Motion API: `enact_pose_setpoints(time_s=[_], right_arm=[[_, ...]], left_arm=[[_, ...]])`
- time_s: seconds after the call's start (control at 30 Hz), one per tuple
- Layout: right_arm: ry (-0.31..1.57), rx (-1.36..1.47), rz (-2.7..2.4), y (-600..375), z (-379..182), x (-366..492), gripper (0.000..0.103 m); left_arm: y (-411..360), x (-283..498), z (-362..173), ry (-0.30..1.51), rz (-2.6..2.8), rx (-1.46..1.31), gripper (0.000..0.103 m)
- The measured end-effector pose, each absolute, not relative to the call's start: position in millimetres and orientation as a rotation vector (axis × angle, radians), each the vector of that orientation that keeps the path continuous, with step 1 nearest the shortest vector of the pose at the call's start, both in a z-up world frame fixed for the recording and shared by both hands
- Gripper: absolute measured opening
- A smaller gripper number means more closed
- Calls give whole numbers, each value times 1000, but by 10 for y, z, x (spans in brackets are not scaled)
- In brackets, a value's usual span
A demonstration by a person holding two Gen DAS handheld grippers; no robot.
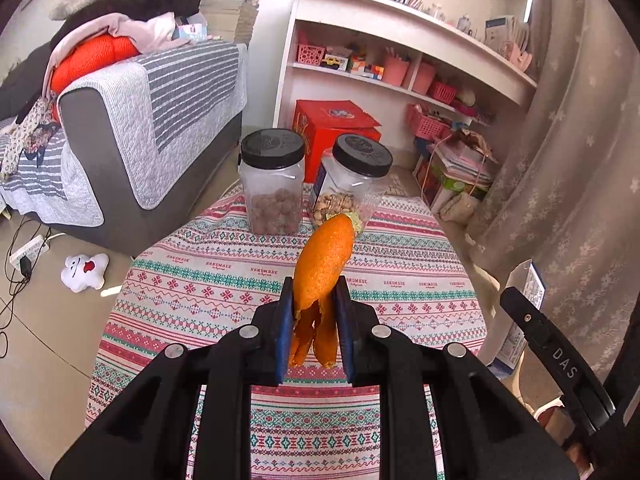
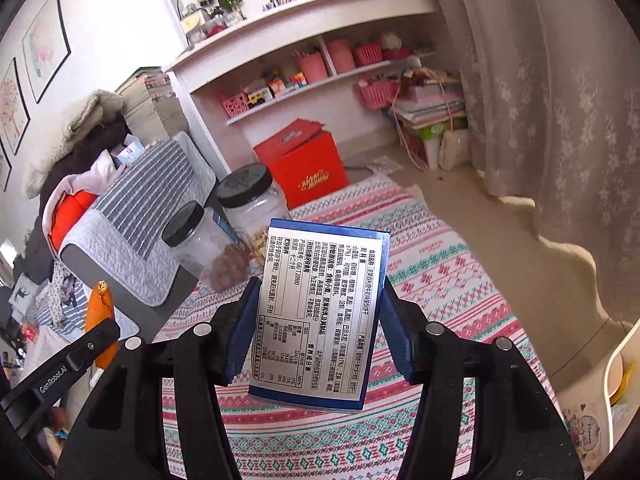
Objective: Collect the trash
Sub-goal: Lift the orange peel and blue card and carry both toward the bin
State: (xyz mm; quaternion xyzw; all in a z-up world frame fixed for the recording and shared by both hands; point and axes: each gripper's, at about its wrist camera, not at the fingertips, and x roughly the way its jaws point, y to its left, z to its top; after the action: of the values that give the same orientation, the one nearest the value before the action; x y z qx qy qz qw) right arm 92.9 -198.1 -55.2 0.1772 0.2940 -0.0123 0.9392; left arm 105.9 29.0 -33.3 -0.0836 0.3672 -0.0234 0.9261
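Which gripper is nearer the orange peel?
Left. The left gripper is shut on the orange peel. The right gripper grips a blue box off to the side, apart from the peel.

Both views bright, daylight through the curtain [image 2: 560,128] at right; sun patches on floor [image 2: 500,248]; strong fisheye bending, dark vignetted corners; focus sharp

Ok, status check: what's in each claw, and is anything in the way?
Left claw shut on orange peel. Right claw shut on blue box. Both held above tablecloth. Two jars ahead, not blocking.
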Motion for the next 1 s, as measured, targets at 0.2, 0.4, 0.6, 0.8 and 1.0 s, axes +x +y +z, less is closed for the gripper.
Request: enact_pose_setpoints(time_s=[0.2, 0.4, 0.6, 0.8, 1.0], right_arm=[[472, 290, -122, -2133, -316, 698, 54], [391, 230, -243, -2417, -151, 456, 54], [339, 217, -368, -2854, -36, 174, 54], [340, 271, -524, -3437, -36, -151, 55], [396, 345, -691, -4123, -142, -566, 55]], left_arm=[[79, 955, -215, 677, -68, -147, 20], [-213, 891, -189, 655, -119, -123, 20], [-549, 836, -181, 645, -176, -100, 20], [-900, 753, -156, 637, -241, -76, 20], [-1343, 643, -137, 635, -323, -58, 20]])
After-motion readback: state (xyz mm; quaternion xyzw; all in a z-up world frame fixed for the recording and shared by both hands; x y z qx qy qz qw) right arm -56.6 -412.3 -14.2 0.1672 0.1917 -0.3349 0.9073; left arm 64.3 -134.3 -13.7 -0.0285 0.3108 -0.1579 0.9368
